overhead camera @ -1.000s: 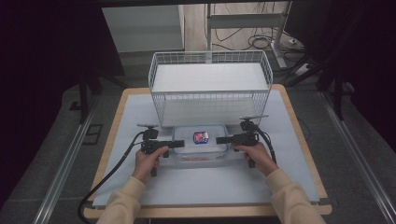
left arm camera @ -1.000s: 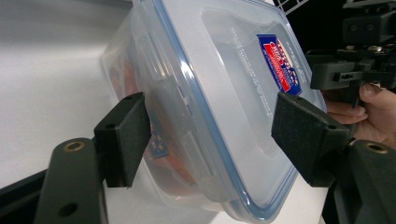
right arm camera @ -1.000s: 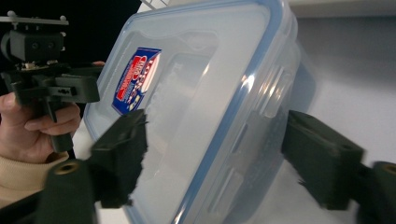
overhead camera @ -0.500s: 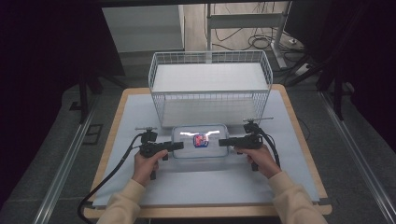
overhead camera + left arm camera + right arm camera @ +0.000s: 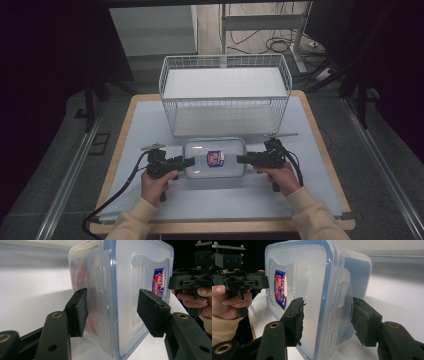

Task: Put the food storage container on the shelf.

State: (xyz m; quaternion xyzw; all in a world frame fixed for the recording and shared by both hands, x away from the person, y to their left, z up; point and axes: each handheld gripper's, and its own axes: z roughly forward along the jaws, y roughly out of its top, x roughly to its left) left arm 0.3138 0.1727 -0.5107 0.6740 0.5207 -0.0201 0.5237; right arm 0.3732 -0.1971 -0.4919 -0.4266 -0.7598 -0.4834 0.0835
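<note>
The clear plastic container [image 5: 214,159] with a blue-rimmed lid lies on the pale surface [image 5: 150,125], just in front of the white wire basket [image 5: 225,95]. A red and blue label [image 5: 215,158] sits on the lid, facing up.

Left gripper [image 5: 186,162]: positioned at the container's left short end. In the left gripper view its fingers [image 5: 77,311] straddle the lid edge and side clasp; they have just been closing. One finger lies against the container wall, the other stands just clear of the lid, so the container is between the fingers but not yet clamped.

Right gripper [image 5: 242,159]: positioned at the container's right short end. In the right gripper view its fingers [image 5: 295,318] have just been closing and now sit against the lid on one side and the clasp on the other, clamped on the container.

Each gripper is held in a hand [image 5: 156,182], the sleeves entering from the near edge. Black cables [image 5: 117,195] trail over the surface
</note>
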